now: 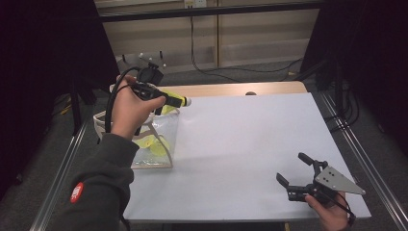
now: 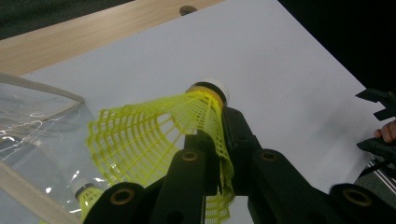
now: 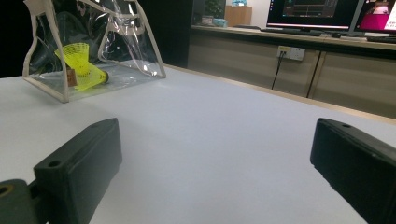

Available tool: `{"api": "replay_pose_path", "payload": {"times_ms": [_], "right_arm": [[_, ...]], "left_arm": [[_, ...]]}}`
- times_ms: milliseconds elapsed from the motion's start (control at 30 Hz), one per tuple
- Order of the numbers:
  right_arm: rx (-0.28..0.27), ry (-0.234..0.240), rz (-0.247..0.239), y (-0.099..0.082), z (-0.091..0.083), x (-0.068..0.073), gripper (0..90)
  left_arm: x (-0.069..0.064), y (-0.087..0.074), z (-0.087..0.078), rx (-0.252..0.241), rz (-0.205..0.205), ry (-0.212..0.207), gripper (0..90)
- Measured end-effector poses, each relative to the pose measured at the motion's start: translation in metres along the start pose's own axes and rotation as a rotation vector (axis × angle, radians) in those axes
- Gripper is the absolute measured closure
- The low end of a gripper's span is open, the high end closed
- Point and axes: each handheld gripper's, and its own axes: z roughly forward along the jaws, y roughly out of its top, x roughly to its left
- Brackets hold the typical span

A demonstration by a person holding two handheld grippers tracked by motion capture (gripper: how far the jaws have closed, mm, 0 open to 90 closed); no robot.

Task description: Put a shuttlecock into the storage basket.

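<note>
Yellow mesh of a shuttlecock [image 2: 154, 135] is pinched in the left claw [image 1: 169, 100], held above the clear bag [image 1: 161, 139] at the worktop's [image 1: 250, 144] left edge. Near the front right corner, the right claw [image 1: 294, 173] rests spread and empty.

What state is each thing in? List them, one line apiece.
Left tongs: shut on the held shuttlecock, above the bag.
Held shuttlecock: yellow, clamped by its skirt, cork end pointing away from the hand.
Clear bag: upright, open at the top.
Shuttlecock in the bag: lying on its side.
Right tongs: open, holding nothing, low over the white table.
</note>
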Motion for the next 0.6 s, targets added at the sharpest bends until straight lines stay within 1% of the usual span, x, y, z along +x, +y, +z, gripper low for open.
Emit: {"api": "replay_pose_path", "payload": {"times_ms": [133, 167, 233, 333, 600], "right_arm": [[-0.001, 0.002, -0.003, 0.000, 0.000, 0.000, 2.0], [0.000, 0.002, -0.004, 0.000, 0.000, 0.000, 2.0], [-0.001, 0.001, -0.003, 0.000, 0.000, 0.000, 2.0], [-0.002, -0.001, -0.003, 0.000, 0.000, 0.000, 2.0], [-0.001, 0.001, -0.004, 0.000, 0.000, 0.000, 2.0]], "left_arm": [[0.003, 0.000, -0.002, -0.003, -0.010, 0.002, 86.8], [0.004, 0.000, -0.003, -0.007, -0.016, 0.008, 86.8], [0.005, 0.000, -0.005, -0.004, -0.012, 0.007, 86.8], [0.007, 0.001, -0.008, -0.007, -0.018, 0.010, 86.8], [0.008, 0.001, -0.014, -0.011, -0.018, 0.022, 86.8]]}}
